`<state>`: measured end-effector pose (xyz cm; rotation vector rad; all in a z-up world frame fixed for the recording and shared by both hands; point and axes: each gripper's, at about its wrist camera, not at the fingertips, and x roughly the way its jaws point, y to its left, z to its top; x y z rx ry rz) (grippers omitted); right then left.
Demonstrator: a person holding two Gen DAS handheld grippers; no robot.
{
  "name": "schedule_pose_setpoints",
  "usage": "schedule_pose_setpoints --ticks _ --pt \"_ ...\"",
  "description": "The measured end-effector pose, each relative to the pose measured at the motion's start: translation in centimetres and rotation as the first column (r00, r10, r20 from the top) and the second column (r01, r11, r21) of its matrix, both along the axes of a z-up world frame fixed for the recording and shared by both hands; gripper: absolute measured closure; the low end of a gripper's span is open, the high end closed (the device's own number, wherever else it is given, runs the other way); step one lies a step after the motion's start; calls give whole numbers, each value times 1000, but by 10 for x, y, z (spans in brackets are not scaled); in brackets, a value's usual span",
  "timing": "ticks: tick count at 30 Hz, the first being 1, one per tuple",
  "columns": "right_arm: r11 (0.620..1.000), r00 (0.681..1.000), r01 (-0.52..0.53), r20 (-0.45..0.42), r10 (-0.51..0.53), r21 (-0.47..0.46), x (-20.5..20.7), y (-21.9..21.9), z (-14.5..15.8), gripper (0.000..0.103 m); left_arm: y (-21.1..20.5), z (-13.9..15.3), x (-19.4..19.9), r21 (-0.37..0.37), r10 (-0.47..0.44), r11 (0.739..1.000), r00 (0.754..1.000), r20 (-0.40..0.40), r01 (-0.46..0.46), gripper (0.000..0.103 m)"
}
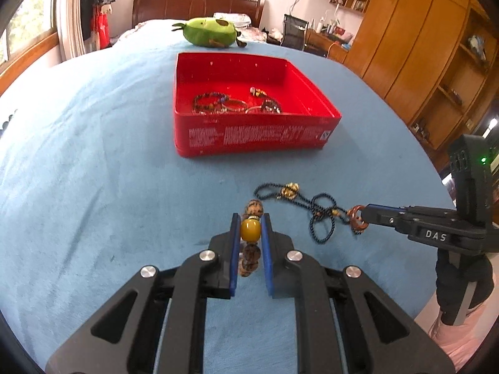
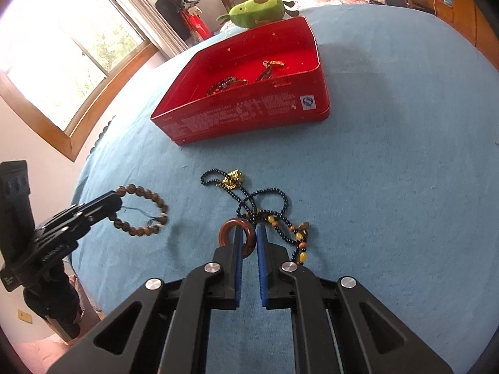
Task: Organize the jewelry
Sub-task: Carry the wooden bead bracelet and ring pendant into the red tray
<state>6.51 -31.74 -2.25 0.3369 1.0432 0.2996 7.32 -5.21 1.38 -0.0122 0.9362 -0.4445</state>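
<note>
Blue cloth covered the bed where I worked, and the red tin stood open on it ahead of both my grippers, with several bracelets already lying on its floor. My left gripper was clenched on a brown bead bracelet, its pads pressing the big amber bead while the darker beads hung above and below it; from the right wrist camera the bracelet showed as a full loop dangling off the cloth from that gripper. My right gripper was clenched on a brown wooden ring, which stood on edge between the blue pads. That ring belonged to a dark bead necklace, whose strand trailed in loose loops over the cloth toward the tin, with a gold pendant at its far end and yellow beads just right of my fingers. The necklace lay near the tin's front wall but well apart from it. Behind the tin sat a green plush toy.
</note>
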Motion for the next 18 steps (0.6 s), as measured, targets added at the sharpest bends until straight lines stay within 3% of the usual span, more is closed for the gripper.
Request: schedule_pose_setpoints --ticks 18 --pt "999 1000 1 25 0 -35 22 1 15 95 2 23 16 -12 48 999 997 57 -47 92"
